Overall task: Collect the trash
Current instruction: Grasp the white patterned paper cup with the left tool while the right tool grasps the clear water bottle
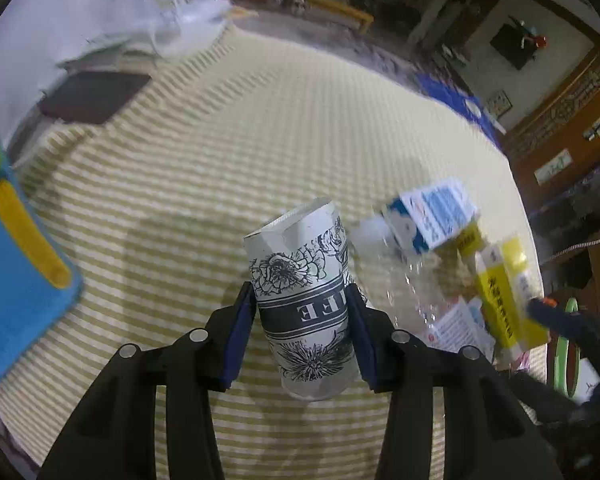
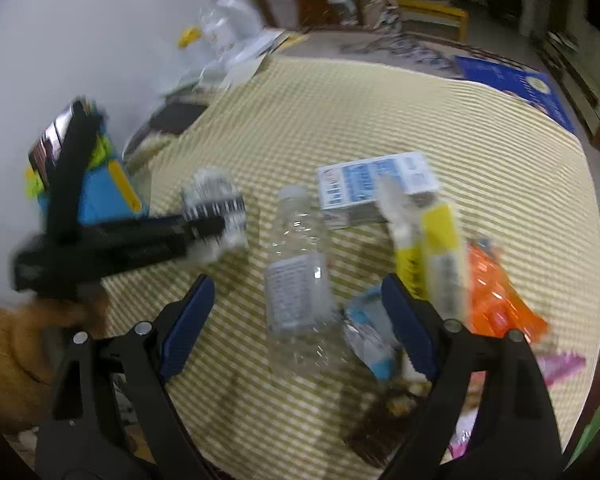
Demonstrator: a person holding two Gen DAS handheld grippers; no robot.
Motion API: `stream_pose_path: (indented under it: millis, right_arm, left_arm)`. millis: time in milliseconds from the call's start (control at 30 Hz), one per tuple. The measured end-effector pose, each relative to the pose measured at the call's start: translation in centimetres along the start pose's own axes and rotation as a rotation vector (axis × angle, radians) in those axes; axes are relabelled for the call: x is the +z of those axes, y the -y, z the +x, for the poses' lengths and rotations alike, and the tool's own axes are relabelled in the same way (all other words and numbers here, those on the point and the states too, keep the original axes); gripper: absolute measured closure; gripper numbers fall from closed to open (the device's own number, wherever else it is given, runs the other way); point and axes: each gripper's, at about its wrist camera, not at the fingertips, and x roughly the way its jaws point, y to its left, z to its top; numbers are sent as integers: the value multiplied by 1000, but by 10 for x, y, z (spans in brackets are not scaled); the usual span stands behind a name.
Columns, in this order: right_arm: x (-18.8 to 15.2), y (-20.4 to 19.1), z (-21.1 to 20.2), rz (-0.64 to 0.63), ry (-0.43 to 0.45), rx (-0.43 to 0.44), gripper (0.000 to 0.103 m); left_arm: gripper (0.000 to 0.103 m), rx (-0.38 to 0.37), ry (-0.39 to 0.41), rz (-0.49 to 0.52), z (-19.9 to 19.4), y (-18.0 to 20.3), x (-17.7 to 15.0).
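**Cup clamped, bottle unheld**

The crumpled paper cup [image 1: 304, 304] sits pinched in the left gripper [image 1: 302, 300] above the striped tabletop [image 1: 204, 168]. The right gripper [image 2: 298, 292] gapes wide over a clear bottle [image 2: 298, 280], holding nothing; only its view shows the orange wrapper [image 2: 500, 300]

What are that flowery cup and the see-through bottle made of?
The cup looks like matte paper: printed flowers, and its rim is creased and dented. The bottle looks like thin clear plastic: the tablecloth shows through and glossy highlights dot it.
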Motion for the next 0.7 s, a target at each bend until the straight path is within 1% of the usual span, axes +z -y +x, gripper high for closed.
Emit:
stream_pose_path:
  millis: [67, 200, 267, 333, 367, 400, 467, 533, 600, 700]
  right_arm:
    - [5, -8, 21, -44, -53, -14, 19]
    - [7, -16, 52, -88, -115, -33, 19]
    - [4, -19, 70, -115, -175, -69, 19]
    - [2, -21, 76, -118, -180, -62, 28]
    - [2, -21, 76, -121, -180, -60, 41]
    - [1, -21, 77, -118, -186, -49, 51]
    - [0, -15, 75, -87, -175, -31, 52]
    - [0, -2, 66, -20, -149, -5, 53]
    - [0, 14, 44, 63, -87, 45, 53]
    - [0, 33, 3, 136, 22, 69, 53]
  left_arm:
    - [60, 9, 27, -2, -8, -2, 7]
    - [60, 12, 64, -6, -25, -4, 13]
    - [59, 8, 78, -7, -31, 0, 15]
    - [59, 6, 87, -7, -34, 4, 14]
    - [59, 6, 90, -7, -35, 3, 14]
    - [59, 5, 93, -7, -36, 3, 12]
    - [59, 2, 92, -18, -35, 6, 13]
    - [59, -24, 95, -32, -35, 8, 14]
    - [59, -38, 111, -16, -38, 17, 16]
    - [59, -51, 135, 11, -45, 31, 18]
